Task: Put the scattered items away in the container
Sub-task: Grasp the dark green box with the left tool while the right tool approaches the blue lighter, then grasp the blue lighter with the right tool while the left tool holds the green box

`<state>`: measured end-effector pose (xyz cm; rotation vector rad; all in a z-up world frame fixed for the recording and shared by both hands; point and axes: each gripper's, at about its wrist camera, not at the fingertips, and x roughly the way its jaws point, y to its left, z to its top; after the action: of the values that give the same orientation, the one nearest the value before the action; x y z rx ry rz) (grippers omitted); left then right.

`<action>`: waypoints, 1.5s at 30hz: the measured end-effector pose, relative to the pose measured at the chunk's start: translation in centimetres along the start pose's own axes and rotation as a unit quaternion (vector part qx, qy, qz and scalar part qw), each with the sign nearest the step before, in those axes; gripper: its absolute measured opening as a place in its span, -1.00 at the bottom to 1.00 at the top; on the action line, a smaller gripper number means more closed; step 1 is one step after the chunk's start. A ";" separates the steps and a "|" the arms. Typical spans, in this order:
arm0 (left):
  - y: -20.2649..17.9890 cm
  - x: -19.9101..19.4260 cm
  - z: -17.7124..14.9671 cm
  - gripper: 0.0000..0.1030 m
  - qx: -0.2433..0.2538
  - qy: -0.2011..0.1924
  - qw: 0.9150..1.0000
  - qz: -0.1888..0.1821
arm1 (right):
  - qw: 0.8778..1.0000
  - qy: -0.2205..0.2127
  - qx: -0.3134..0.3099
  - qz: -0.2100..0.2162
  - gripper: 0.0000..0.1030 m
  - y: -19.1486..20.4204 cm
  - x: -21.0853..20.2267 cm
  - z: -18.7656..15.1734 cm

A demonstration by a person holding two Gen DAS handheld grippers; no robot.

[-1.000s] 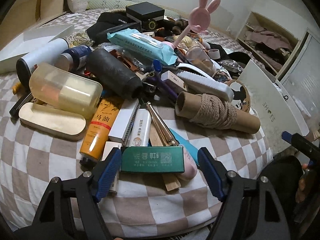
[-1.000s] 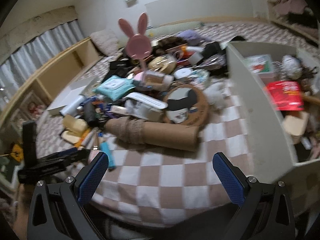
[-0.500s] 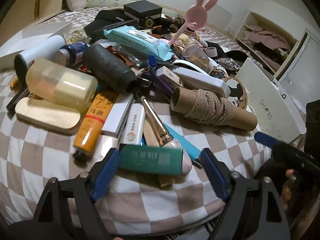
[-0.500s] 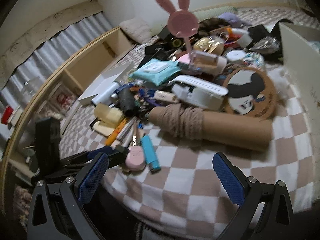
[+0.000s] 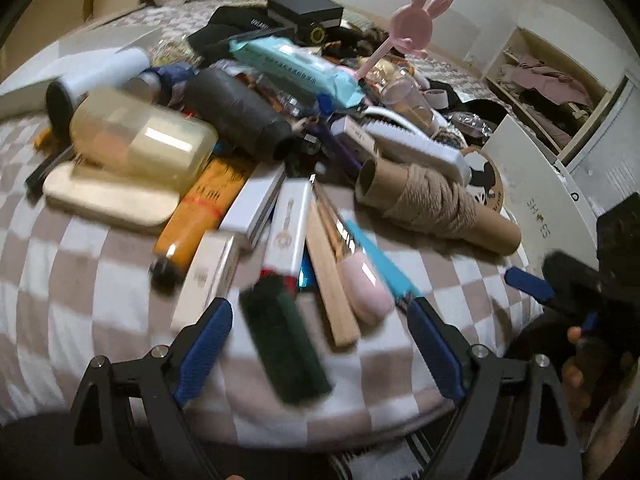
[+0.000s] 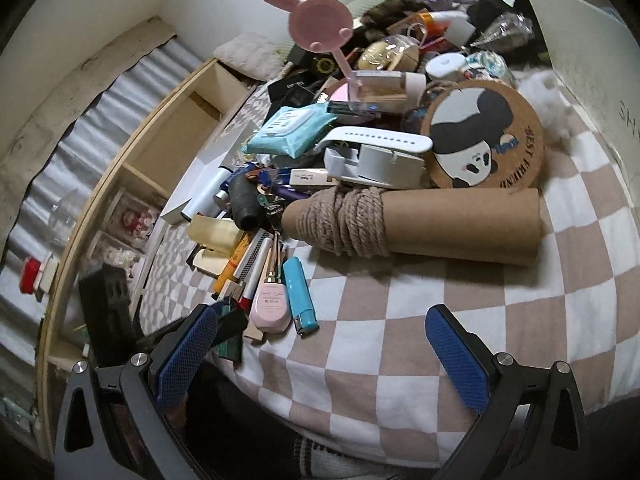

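Note:
A heap of small items covers the checkered bed. A dark green box (image 5: 286, 344) lies blurred and slanted between the wide-open jaws of my left gripper (image 5: 320, 344), touching neither pad. My right gripper (image 6: 320, 356) is open and empty over the bed's near edge. Ahead of it lie a blue lighter (image 6: 300, 296), a pink case (image 6: 272, 306) and a cardboard tube wound with rope (image 6: 416, 222). The white container (image 5: 532, 196) stands at the right, its wall also in the right wrist view (image 6: 588, 40).
The pile holds a yellow jar (image 5: 142, 140), an orange tube (image 5: 204, 208), a black roll (image 5: 240, 120), a teal wipes pack (image 5: 292, 66), a pink bunny mirror (image 6: 316, 20) and a cork coaster (image 6: 484, 136). A wooden shelf (image 6: 168, 132) runs along the left.
The green box, held crosswise between the left pads earlier, has turned lengthwise and sits loose between them. The right gripper swung left and nearer the pile; the container left most of its view.

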<state>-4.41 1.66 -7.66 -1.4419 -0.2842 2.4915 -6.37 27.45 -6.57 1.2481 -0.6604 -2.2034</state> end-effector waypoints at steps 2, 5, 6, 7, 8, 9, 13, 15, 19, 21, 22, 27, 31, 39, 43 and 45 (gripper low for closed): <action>0.3 -0.3 -0.7 0.70 -0.015 0.007 1.000 0.000 | 1.000 0.002 0.003 0.002 1.00 -0.1 0.1 0.0; 0.5 -0.4 -1.1 0.51 -0.021 0.010 1.000 -0.005 | 1.000 0.007 -0.002 -0.002 1.00 0.1 0.3 -0.1; 0.4 -0.4 -1.1 0.41 -0.022 0.011 1.000 -0.006 | 1.000 0.010 -0.004 -0.003 1.00 0.2 0.4 -0.1; 0.3 -0.3 -1.0 0.40 -0.021 0.013 1.000 -0.005 | 1.000 0.012 -0.007 -0.005 1.00 0.3 0.5 -0.2; 0.2 -0.1 -1.0 0.39 -0.018 0.016 1.000 -0.004 | 1.000 0.013 -0.009 -0.007 1.00 0.4 0.6 -0.2; 0.1 0.0 -1.0 0.39 -0.016 0.018 1.000 -0.002 | 1.000 0.014 -0.011 -0.009 1.00 0.4 0.6 -0.3; -0.1 0.3 -1.1 0.33 -0.008 0.021 1.000 0.014 | 1.000 0.016 -0.009 -0.010 1.00 0.3 0.6 -0.4; 0.0 0.3 -1.1 0.04 -0.010 0.020 1.000 0.020 | 1.000 0.016 -0.006 -0.006 1.00 0.1 0.6 -0.3; 0.2 0.2 -1.1 -0.16 -0.013 0.018 0.999 0.024 | 1.000 0.019 -0.009 -0.008 1.00 0.2 0.7 -0.4; 0.3 0.2 -1.1 -0.35 -0.013 0.017 0.999 0.027 | 1.000 0.020 -0.012 -0.011 1.00 0.3 0.8 -0.4; 0.4 0.1 -1.1 -0.36 -0.015 0.016 0.999 0.027 | 1.000 0.020 -0.013 -0.013 1.00 0.4 0.7 -0.5; 1.1 -0.6 -1.0 -0.63 -0.032 0.007 0.999 0.041 | 0.999 0.021 -0.026 -0.030 1.00 0.8 0.9 -0.6; 1.0 -0.7 -1.2 -0.61 -0.032 0.013 0.999 0.030 | 0.996 0.023 -0.062 -0.062 1.00 1.9 1.3 -1.1; -0.1 -1.3 -2.0 0.24 -0.010 -0.001 1.000 0.024 | 0.981 0.054 -0.154 -0.103 0.39 4.4 3.9 -2.4; -0.4 -0.7 -2.2 0.24 -0.003 0.009 0.999 0.036 | 0.968 0.093 -0.192 -0.130 -0.12 4.9 6.5 -2.2; -0.6 -0.6 -2.2 0.24 0.003 0.009 0.999 0.039 | 0.959 0.098 -0.222 -0.144 -0.17 5.5 7.3 -1.9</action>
<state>-2.14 2.18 -8.08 -1.4994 -0.2205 2.5377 -6.83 18.30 -8.48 1.3534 0.1051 -2.2407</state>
